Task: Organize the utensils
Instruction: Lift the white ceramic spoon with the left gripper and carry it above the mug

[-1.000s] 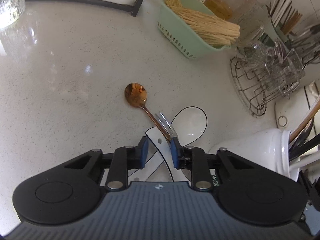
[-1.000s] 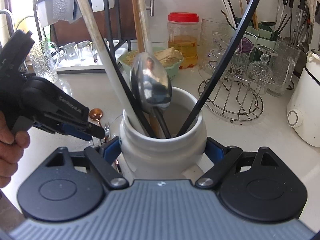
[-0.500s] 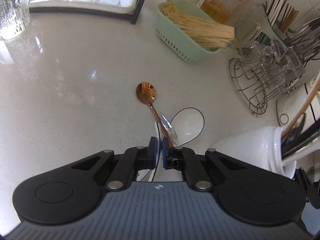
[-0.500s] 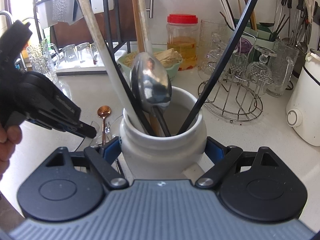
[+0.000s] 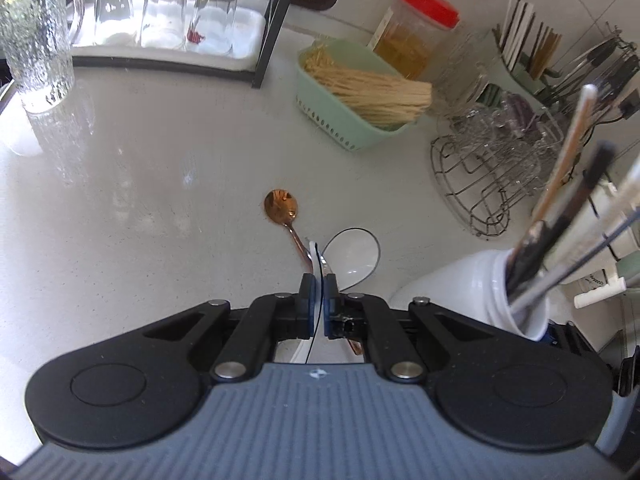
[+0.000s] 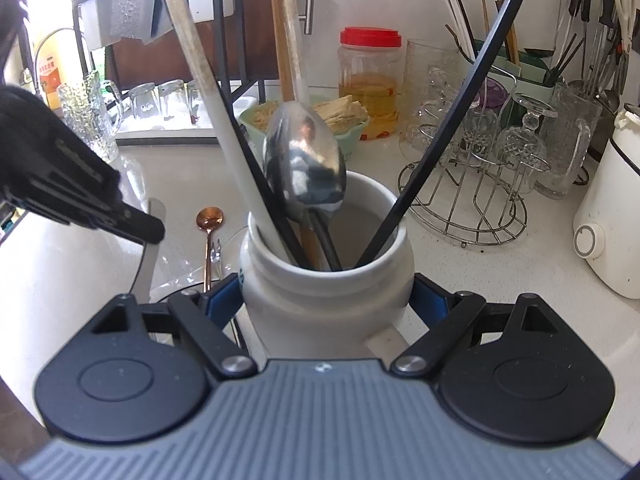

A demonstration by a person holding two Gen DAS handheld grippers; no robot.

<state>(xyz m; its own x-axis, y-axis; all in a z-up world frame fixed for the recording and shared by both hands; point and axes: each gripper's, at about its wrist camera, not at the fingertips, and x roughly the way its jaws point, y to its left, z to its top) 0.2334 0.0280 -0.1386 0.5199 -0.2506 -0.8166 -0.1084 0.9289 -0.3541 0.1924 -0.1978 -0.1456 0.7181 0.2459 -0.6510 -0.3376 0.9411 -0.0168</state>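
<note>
since a second ago, the left gripper [image 5: 319, 294] has pinched shut and lifted up a little. its fingers are tight together on the thin white spoon handle with a black edge [image 5: 316, 268]. the shiny copper spoon [image 5: 282, 207] and a small silver fork [image 6: 216, 250] lie on the white counter [image 5: 140, 200] just beside it. the right gripper [image 6: 326, 302] hugs the white pot full of utensils [image 6: 326, 276], one finger on each side.
</note>
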